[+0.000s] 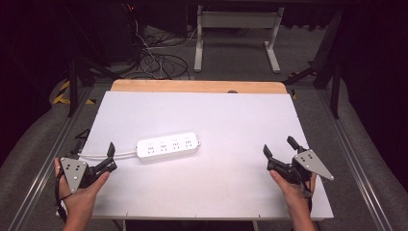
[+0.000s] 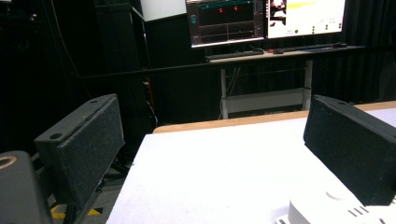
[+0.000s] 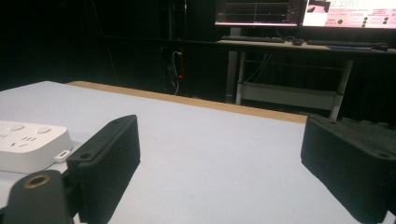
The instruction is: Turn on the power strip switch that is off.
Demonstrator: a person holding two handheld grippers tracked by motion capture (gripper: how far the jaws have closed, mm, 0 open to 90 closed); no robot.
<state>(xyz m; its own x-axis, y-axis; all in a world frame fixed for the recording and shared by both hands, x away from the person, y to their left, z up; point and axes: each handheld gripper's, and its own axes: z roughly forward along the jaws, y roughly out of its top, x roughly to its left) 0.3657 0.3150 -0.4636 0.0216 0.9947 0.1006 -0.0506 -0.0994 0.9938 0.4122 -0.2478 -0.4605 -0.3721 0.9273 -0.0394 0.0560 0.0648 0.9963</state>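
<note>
Basically the start: nothing is gripped yet, and both grippers rest at the near edge of the white rectangular tabletop (image 1: 231, 125). The white plastic multi-socket power strip (image 1: 167, 146) lies flat, left of centre, its long side running left to right and its white cord (image 1: 108, 155) trailing toward the left edge.

Left gripper (image 1: 109, 159) has its jaws spread wide and holds nothing; it sits just beside the strip's left end, close to the cord. In the left gripper view the strip's corner (image 2: 327, 210) shows low and right, near the right jaw, not between the jaws.

Right gripper (image 1: 279, 153) is likewise spread and unloaded, well apart from the strip at the near right. In the right gripper view the strip's end (image 3: 30, 142) lies off to the left.

Next move, my guess: advance the left gripper, centre the jaws across the strip's narrow width, then close.
</note>
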